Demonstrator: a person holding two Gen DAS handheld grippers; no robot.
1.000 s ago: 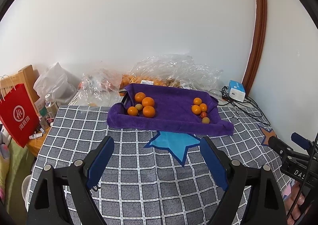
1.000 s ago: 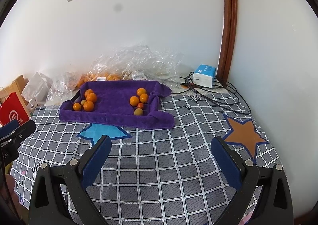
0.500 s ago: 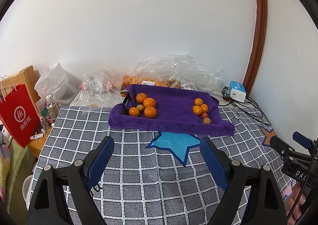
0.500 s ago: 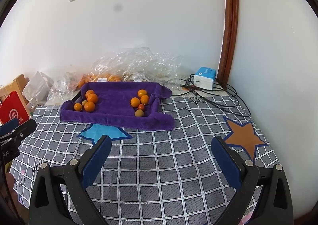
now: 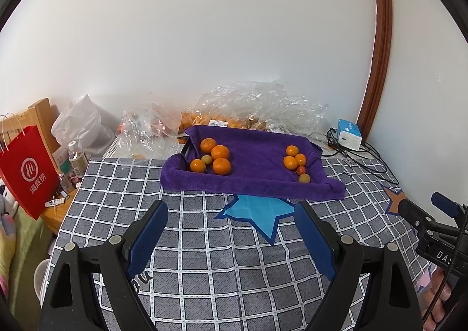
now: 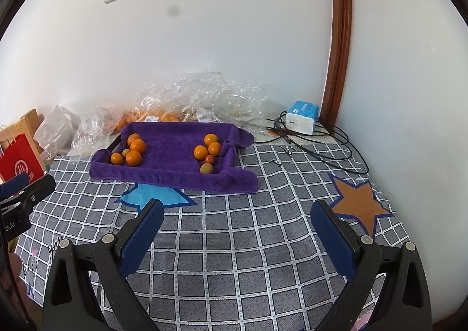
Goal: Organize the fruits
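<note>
A tray lined with a purple towel [image 5: 257, 182] [image 6: 175, 176] sits at the back of the checked bedspread. Its left end holds several oranges [image 5: 220, 152] [image 6: 134, 158] and one small yellow-green fruit [image 5: 206, 159]. At its right end lie oranges [image 5: 290, 162] [image 6: 200, 152], a small red fruit [image 5: 301, 170] [image 6: 209, 159] and a yellow-green one [image 5: 304, 178] [image 6: 206, 168]. My left gripper [image 5: 231, 215] is open and empty, well short of the tray. Open and empty too, my right gripper [image 6: 237, 212] hovers over the bedspread in front of the tray's right end.
Crumpled clear plastic bags [image 5: 257, 105] with more oranges lie behind the tray against the wall. A white and blue box [image 6: 302, 117] with black cables [image 6: 321, 149] sits at the back right. A red paper bag [image 5: 27, 167] and bottles stand off the left edge.
</note>
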